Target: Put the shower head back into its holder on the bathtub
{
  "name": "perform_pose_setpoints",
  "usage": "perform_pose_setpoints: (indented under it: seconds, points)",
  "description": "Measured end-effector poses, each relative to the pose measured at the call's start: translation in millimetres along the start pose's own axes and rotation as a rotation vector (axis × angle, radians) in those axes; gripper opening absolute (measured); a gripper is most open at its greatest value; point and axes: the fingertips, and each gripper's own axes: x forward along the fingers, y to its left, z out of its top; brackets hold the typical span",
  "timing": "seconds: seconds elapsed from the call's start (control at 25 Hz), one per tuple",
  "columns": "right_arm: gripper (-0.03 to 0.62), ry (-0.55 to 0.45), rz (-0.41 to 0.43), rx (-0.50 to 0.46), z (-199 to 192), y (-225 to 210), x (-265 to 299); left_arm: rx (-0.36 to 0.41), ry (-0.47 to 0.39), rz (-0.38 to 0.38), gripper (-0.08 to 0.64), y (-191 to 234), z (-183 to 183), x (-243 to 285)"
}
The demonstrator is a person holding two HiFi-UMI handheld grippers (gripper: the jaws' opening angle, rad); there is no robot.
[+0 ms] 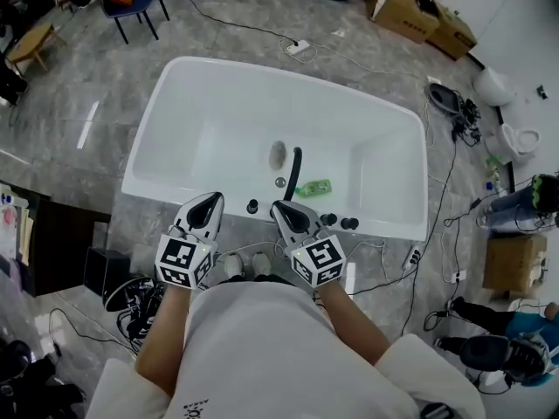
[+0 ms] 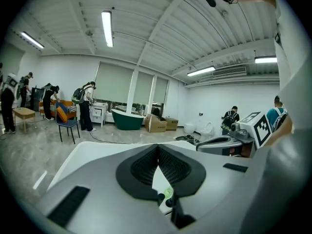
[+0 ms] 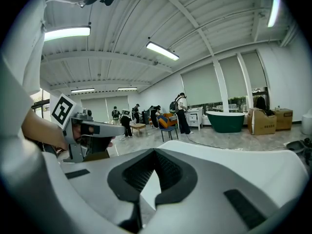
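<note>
head view: the shower head (image 1: 295, 171) lies inside the bathtub (image 1: 175, 103) beside the drain (image 1: 278, 154), not in its holder.
left gripper view: left gripper (image 2: 157, 146) closed on nothing.
right gripper view: right gripper (image 3: 155, 151) likewise closed and empty.
i would open one pair wide before descending, then grasp the handle mid-length.

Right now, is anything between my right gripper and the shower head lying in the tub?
Nothing visible. The right gripper, jaws shut, is over the near rim of the bathtub, and the black shower head lies just beyond its tips. A green bottle lies beside it, off that line.
</note>
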Motion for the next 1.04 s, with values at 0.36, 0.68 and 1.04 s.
perform_pose_setpoints:
  seconds: [0.36, 0.68, 1.04]
  points:
    - [0.015, -0.027, -0.033, 0.007, 9, 7, -10, 0.017, -0.004, -0.020, 0.011, -3, 0, -11]
    - [0.016, -0.033, -0.047, -0.013, 14, 6, -15, 0.007, -0.016, -0.019, 0.011, -2, -1, -17]
    - [0.015, -0.021, -0.062, -0.014, 9, 4, -14, 0.006, -0.016, -0.027, 0.011, 1, -4, -15]
